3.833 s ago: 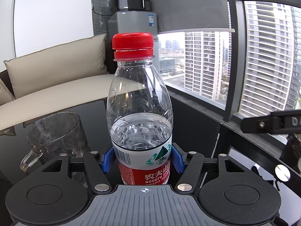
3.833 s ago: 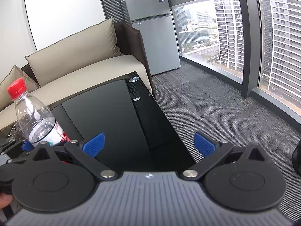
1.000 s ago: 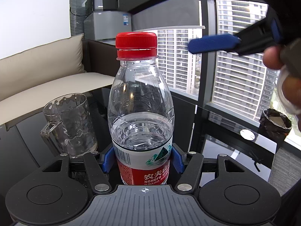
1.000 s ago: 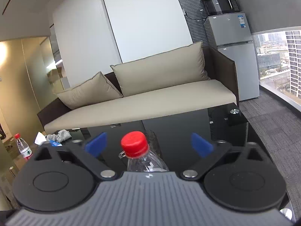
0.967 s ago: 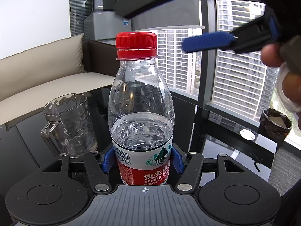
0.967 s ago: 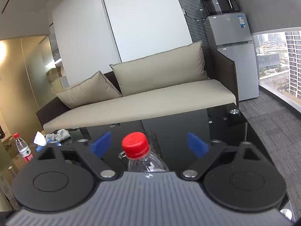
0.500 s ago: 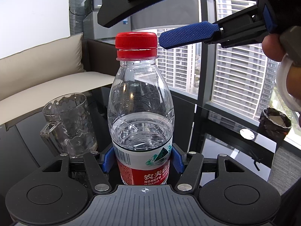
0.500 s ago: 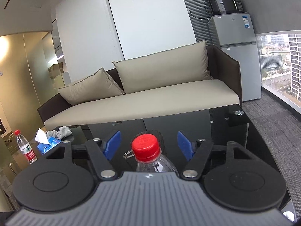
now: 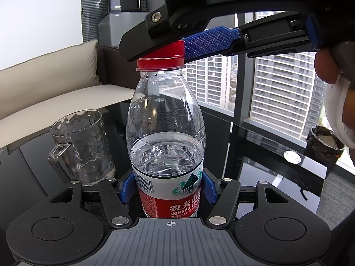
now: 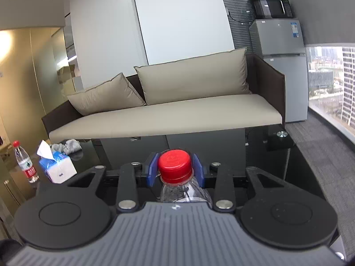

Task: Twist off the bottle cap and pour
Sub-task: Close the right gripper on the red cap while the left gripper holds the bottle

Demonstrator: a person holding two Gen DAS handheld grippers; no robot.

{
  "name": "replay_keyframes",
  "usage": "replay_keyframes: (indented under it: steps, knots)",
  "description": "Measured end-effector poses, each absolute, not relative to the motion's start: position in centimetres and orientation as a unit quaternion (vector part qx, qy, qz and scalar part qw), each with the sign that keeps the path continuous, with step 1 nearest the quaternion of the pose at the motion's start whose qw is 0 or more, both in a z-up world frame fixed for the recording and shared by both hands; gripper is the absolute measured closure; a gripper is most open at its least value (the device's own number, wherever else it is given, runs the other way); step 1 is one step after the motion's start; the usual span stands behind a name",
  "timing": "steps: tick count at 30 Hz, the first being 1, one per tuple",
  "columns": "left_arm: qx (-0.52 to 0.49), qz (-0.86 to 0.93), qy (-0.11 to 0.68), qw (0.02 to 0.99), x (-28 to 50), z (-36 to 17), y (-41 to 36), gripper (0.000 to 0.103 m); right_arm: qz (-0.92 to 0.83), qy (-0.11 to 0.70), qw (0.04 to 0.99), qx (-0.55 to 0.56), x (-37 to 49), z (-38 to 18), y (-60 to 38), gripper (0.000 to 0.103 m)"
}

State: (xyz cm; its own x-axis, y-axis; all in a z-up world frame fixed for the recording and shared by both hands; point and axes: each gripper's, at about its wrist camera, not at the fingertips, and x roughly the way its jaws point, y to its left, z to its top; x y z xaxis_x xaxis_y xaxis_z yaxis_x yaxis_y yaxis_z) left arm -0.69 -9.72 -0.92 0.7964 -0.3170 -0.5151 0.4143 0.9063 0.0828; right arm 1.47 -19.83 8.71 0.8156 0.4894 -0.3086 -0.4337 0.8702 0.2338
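A clear water bottle [image 9: 165, 133], about half full, with a red and white label, stands upright on the black glass table [image 9: 261, 150]. My left gripper [image 9: 168, 188] is shut on the bottle's lower body at the label. The red cap [image 10: 174, 165] sits on the neck. My right gripper [image 10: 175, 170] comes from above and its blue pads [image 10: 153, 170] press both sides of the cap. In the left wrist view the right gripper [image 9: 170, 48] covers most of the cap [image 9: 168, 52]. A clear glass mug [image 9: 81, 147] stands left of the bottle.
A beige sofa [image 10: 168, 113] runs behind the table. A tissue box [image 10: 56, 166] and a second bottle [image 10: 23, 161] sit at the left. A fridge with a microwave [image 10: 281, 66] stands at the back right. A dark bin [image 9: 324, 144] stands on the floor by the windows.
My right gripper has come down over the bottle and closed its pads onto the red cap. The left gripper and bottle have not moved.
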Motion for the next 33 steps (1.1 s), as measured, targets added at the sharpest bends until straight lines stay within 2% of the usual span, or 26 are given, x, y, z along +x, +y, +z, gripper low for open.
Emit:
replay_keyframes:
  steps: [33]
  knots:
    - [0.099,-0.194,0.248,0.944,-1.4,-1.0,-9.8,0.046,0.225,0.128,0.966,0.008,0.5,7.6,-18.6,0.069]
